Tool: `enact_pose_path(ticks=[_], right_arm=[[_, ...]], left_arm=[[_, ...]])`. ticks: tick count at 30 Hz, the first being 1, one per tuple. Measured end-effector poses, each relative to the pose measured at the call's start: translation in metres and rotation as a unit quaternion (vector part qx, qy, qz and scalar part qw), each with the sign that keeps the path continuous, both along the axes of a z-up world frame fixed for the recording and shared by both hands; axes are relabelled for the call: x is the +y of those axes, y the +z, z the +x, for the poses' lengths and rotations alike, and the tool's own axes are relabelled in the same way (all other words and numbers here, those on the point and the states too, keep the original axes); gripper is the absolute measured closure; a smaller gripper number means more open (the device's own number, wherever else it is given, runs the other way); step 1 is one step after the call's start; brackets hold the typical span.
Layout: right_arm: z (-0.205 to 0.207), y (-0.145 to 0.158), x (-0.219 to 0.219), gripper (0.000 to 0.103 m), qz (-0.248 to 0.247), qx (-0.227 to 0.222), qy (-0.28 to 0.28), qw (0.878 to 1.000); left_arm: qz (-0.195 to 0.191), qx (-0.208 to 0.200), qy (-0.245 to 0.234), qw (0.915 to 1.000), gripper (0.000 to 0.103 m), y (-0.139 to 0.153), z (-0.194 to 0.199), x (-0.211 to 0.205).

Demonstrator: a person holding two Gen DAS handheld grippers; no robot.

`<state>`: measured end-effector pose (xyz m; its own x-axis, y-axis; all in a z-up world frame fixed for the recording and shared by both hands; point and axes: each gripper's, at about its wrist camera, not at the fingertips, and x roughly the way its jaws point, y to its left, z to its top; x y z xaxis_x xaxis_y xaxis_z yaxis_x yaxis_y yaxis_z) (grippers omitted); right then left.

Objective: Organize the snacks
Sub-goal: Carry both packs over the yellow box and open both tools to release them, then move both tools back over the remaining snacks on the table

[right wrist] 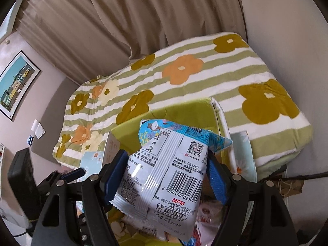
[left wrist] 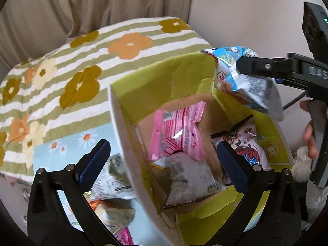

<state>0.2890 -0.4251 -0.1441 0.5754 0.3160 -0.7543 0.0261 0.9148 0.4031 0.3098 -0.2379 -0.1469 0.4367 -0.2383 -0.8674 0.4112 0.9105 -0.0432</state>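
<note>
Snacks risk spilling: right tongs [right wrist: 166, 176] hold the blue snack bag [right wrist: 170, 168] loosely above the box [left wrist: 127, 143] at frame centre, left tongs [left wrist: 164, 160] gaping wide, empty, astride its wall.

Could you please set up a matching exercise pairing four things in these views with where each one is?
Things:
1. pink snack packet
2. blue-and-white snack bag
3. left gripper
4. flowered striped blanket

Places:
A. between the fingers of the right gripper
B. lying inside the green cardboard box
C. spread behind the box
D. open, astride the box's near-left wall

Pairs: 1-B, 2-A, 3-D, 4-C
</note>
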Motion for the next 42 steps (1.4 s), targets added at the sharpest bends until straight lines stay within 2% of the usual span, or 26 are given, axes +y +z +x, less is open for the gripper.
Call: enact_pose_path(ticks=[1,3,7,11,15,22,32,35,42], right_arm=[[0.000,-0.001,0.001,0.015,-0.007,0.003,-0.004,1.000],[-0.006,0.001,0.004,0.006,-0.023,-0.007,-0.001,1.000],[-0.025,0.006,0.007,0.006,-0.055,-0.031,0.010,0.998],[-0.037,0.007,0.004,0.005,-0.042,-0.007,0.024,0.999],[-0.051,0.019,0.004,0.005,-0.044,-0.017,0.027,0.998],[-0.077,0.048,0.026,0.005,-0.074,-0.061,0.051,0.994],[-0.103,0.076,0.088,0.005,-0.060,-0.114,0.107,0.986],[-0.113,0.079,0.111,0.005,-0.069,-0.123,0.114,0.983],[-0.138,0.078,0.171,0.005,-0.070,-0.135,0.109,0.982]], left_arm=[[0.002,-0.004,0.006,1.0000,0.000,0.002,-0.003,0.004],[-0.003,-0.007,0.015,0.9999,0.000,0.005,-0.007,0.011],[-0.030,0.001,0.031,0.9991,0.000,0.009,-0.021,0.027],[-0.034,0.005,0.046,0.9984,0.000,0.013,-0.034,0.037],[-0.055,-0.004,0.060,0.9967,0.000,0.026,-0.047,0.048],[-0.038,-0.032,0.103,0.9935,0.000,0.050,-0.078,0.081],[-0.018,-0.054,0.181,0.9818,0.000,0.071,-0.135,0.166],[-0.022,-0.062,0.201,0.9773,0.000,0.074,-0.151,0.197],[-0.037,-0.063,0.211,0.9749,0.000,0.071,-0.180,0.265]])
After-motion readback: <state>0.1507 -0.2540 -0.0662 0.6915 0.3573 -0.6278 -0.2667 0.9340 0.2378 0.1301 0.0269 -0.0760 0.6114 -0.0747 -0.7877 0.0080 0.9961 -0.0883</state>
